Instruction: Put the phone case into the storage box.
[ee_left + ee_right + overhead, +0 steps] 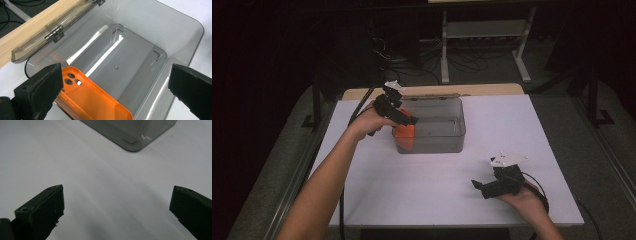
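Observation:
A clear grey plastic box [447,135] stands at the back middle of the white table, its lid [50,32] folded back. An orange phone case [405,136] leans inside the box at its left end; in the left gripper view the phone case [95,100] rests against the near wall with camera holes up. My left gripper [408,119] hovers over the box's left end, open, jaws wide apart above the case and touching nothing. My right gripper [478,186] sits low over the table at the front right, open, with bare white surface between its jaws. A corner of the box [135,137] lies ahead of it.
The white table top [437,175] spreads around the box. A wooden strip [492,90] runs along the far edge behind the box. Beyond the table stand a white metal frame [484,35] and cables on the dark floor.

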`<action>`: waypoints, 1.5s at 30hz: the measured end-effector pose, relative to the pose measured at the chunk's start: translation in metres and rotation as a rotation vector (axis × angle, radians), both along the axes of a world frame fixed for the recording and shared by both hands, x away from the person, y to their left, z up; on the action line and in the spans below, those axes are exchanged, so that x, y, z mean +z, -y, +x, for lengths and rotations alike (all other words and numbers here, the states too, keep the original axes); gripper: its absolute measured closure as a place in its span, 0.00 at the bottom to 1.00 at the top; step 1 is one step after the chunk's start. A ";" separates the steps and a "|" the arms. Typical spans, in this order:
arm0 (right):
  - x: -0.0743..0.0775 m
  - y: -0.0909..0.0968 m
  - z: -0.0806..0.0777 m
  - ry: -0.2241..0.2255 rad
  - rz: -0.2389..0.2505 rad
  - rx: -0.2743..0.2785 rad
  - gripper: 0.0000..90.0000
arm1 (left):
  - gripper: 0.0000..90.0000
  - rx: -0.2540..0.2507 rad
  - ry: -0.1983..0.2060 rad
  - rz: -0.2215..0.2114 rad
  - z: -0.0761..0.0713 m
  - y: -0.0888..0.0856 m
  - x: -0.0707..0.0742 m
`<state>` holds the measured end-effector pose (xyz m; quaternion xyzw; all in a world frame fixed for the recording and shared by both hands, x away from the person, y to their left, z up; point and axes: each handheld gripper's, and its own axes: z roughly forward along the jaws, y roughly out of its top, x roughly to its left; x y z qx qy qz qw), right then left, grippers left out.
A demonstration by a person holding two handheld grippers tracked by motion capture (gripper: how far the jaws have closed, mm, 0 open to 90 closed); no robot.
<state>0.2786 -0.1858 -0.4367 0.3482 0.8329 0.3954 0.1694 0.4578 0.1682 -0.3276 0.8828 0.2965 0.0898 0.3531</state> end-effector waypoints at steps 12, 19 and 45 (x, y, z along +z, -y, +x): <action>0.000 0.000 0.000 0.001 0.000 -0.004 0.00 | 0.00 -0.021 0.034 -0.019 -0.016 -0.014 0.002; 0.000 0.000 0.000 -0.002 0.002 -0.005 0.00 | 0.00 -0.023 0.044 -0.025 -0.025 -0.020 0.000; 0.000 0.000 0.001 -0.007 0.000 -0.007 0.00 | 0.00 -0.014 0.089 -0.046 -0.052 -0.051 -0.017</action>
